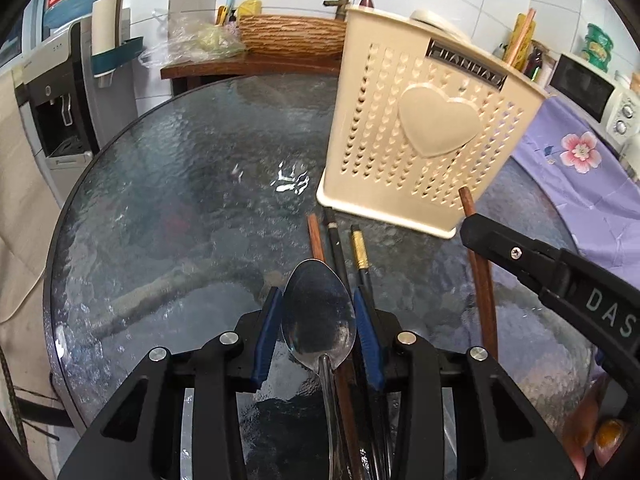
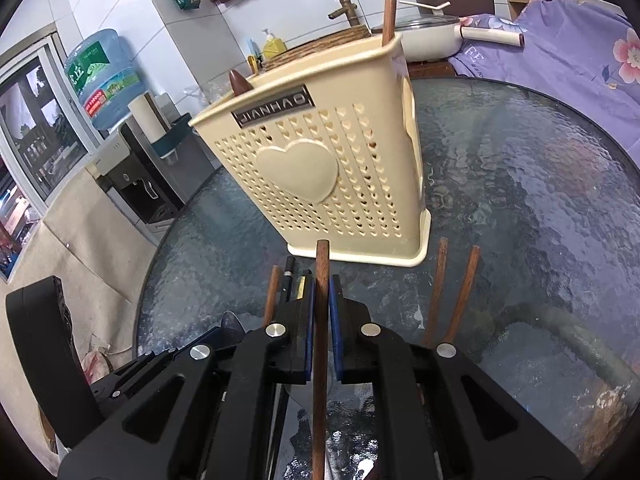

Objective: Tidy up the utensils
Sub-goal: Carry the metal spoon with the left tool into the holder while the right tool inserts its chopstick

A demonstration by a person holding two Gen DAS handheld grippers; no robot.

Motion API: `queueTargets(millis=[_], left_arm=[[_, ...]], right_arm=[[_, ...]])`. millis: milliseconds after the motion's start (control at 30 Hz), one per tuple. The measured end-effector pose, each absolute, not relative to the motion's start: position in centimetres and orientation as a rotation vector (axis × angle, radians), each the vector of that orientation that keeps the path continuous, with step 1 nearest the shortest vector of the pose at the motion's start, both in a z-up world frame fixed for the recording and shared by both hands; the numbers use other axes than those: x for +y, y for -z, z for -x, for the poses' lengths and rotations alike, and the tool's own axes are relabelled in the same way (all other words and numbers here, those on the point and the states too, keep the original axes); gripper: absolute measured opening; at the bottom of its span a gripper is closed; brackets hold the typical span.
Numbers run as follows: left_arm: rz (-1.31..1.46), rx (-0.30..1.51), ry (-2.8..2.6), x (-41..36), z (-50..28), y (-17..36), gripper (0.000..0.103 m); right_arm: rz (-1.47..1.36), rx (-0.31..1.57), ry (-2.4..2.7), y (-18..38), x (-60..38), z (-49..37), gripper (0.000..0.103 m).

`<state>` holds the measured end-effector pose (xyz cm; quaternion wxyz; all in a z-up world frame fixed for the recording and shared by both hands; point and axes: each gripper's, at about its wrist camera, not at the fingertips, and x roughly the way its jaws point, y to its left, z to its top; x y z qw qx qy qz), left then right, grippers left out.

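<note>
Spoon [image 1: 319, 312] sits lower centre in your left wrist view, its bowl pinched between the left gripper [image 1: 319, 316] pads. Your right gripper [image 2: 322, 320] is clamped on a brown chopstick [image 2: 321, 320], centre frame. Cream holder [image 2: 320, 168] stands just behind on the glass table [image 2: 540, 200].

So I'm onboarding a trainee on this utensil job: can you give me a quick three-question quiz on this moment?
1. True or false: the left hand-held gripper has a metal spoon between its pads.
2. What does the right hand-held gripper grip? A) a wooden chopstick B) a fork C) a knife
3. Fill in: the beige holder stands on a round ___ table.

Key: 1 true; 2 A; 3 glass.
</note>
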<state>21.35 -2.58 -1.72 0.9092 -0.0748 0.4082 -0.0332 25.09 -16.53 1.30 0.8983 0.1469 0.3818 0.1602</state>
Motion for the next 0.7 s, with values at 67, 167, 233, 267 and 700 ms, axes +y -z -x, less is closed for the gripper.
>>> queueTargets(millis=[67,167,233,267,700], left_arm=[[0.145,0.827,0.081,-2.4,-21.1,1.3,0.036],[0.146,0.790,0.109,-1.9,-20.7,0.6,0.036],[0.154,0.764,0.137,-1.6,-20.4,0.1,0.036],[0.158,0.755,0.145,-1.4,-20.4,-0.2,0.036],[0.153,0.642,0.185,-0.6,-19.1,-3.5,0.036]], right_arm=[[-0.302,0.782,-0.339,-1.7,-16.7,-25.0,0.008],[-0.303,0.765,-0.347,-2.4,-16.9,-24.8,0.008],[-0.307,0.755,-0.357,-2.8,-17.0,-24.7,0.008],[-0.307,0.751,-0.364,-3.0,-17.0,-24.6,0.008],[-0.267,0.663,-0.438,-7.0,-16.5,-22.7,0.008]])
